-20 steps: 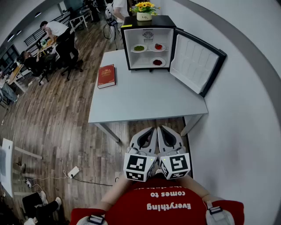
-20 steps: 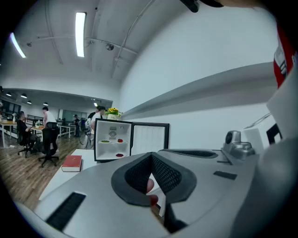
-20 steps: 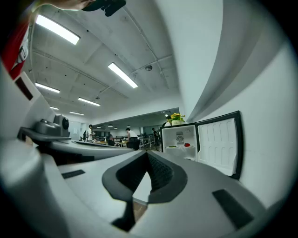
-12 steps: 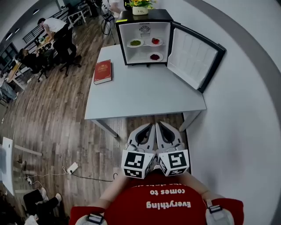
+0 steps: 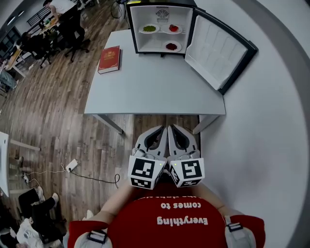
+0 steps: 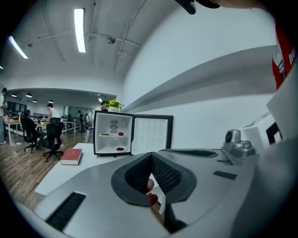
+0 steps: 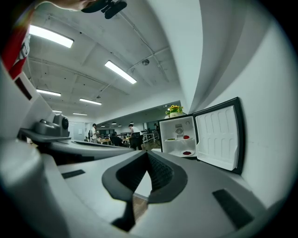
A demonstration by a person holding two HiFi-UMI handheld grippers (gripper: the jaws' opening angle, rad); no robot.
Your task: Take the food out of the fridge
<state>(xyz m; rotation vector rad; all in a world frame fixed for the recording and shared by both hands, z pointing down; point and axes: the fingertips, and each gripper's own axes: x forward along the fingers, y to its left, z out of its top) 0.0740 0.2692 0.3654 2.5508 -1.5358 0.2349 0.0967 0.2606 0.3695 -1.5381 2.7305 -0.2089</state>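
The job looks to be at its approach step, with nothing taken out yet. The small black fridge with a white interior (image 5: 162, 12) stands open at the far end of the grey table (image 5: 155, 82). On its shelves sit a white plate of green food (image 5: 149, 29), a white plate of red food (image 5: 173, 28) and, lower down, a white plate of dark red food (image 5: 171, 46).

The left hand-held gripper (image 5: 162, 131) and right hand-held gripper (image 5: 173, 130) are side by side near the person's chest, short of the table. Their jaws are together and apparently hold nothing; a reddish fleck behind the left tips is unclear. The next move calls for closing in, opening a gripper and meeting a plate's rim level.
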